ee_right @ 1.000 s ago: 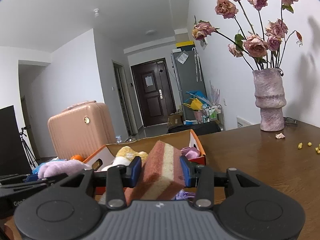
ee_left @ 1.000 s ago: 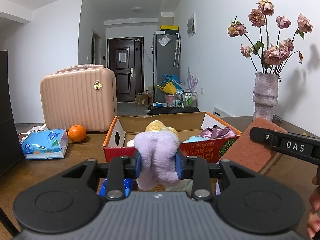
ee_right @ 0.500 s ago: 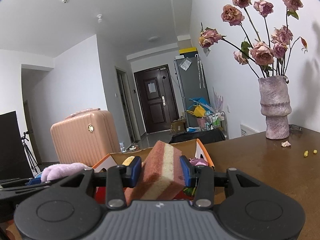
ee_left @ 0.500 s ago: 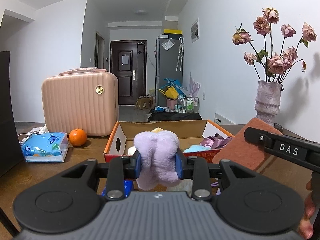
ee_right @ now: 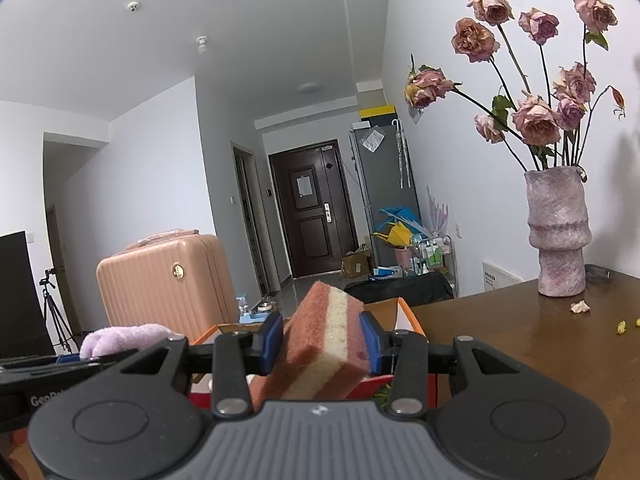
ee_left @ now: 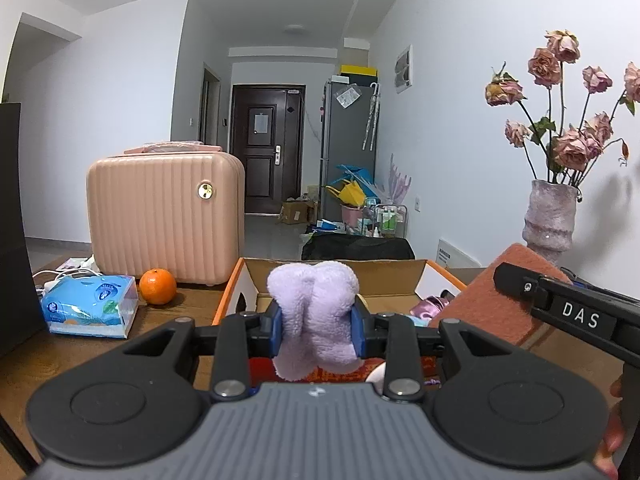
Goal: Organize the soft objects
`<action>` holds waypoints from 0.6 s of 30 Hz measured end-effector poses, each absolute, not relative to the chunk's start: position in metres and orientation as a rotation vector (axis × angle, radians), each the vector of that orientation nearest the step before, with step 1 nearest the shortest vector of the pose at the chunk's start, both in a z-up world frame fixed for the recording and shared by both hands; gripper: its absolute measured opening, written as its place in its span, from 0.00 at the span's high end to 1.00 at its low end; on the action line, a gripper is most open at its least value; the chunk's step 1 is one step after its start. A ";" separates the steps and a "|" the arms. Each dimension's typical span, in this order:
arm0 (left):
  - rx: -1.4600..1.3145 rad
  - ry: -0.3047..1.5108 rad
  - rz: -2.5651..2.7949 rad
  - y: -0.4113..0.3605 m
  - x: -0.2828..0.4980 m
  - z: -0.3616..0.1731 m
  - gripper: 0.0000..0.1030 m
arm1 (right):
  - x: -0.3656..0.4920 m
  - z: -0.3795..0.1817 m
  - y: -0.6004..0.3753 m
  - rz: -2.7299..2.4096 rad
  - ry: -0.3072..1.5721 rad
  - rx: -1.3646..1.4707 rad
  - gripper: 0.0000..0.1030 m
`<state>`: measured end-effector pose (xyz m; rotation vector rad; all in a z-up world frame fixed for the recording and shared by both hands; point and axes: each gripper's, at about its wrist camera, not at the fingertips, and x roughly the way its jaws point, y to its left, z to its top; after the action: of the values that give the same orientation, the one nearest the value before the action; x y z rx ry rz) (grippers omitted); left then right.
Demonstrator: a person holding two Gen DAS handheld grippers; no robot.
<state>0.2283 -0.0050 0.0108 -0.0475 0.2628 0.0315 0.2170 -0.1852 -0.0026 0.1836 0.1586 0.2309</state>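
Gripping lilac plush (ee_left: 314,312), left gripper (ee_left: 318,330), neighbouring right gripper (ee_left: 576,312) labelled "DAS"

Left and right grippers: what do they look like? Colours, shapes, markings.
Both match. The left gripper and right gripper have a grey ribbed body, two black linkage arms with round discs and silver pivot screws, and blue pads on black fingers. From the left wrist view, the right gripper's side reads "DAS" in white. No cables visible. A bit of bare hand shows; no sleeve.

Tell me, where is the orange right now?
In the left wrist view, the orange sits on the table at left, between the blue tissue pack and the cardboard box, before the pink suitcase.
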 end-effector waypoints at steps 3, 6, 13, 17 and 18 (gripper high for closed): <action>-0.054 0.263 0.037 -0.003 0.234 0.013 0.68 | 0.223 -0.001 -0.183 0.232 0.154 0.183 0.61; -0.056 0.264 0.045 -0.002 0.242 0.013 0.68 | 0.230 0.000 -0.181 0.228 0.151 0.184 0.61; -0.068 0.268 0.057 0.003 0.257 0.014 0.68 | 0.246 0.003 -0.177 0.225 0.147 0.192 0.61; -0.072 0.264 0.068 0.006 0.265 0.015 0.68 | 0.252 0.004 -0.175 0.224 0.145 0.194 0.61; -0.072 0.263 0.070 0.006 0.267 0.016 0.68 | 0.254 0.005 -0.175 0.225 0.145 0.194 0.61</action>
<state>0.2673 0.0065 0.0156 -0.0721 0.2627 0.0700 0.2545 -0.1751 0.0047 0.1937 0.1455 0.2249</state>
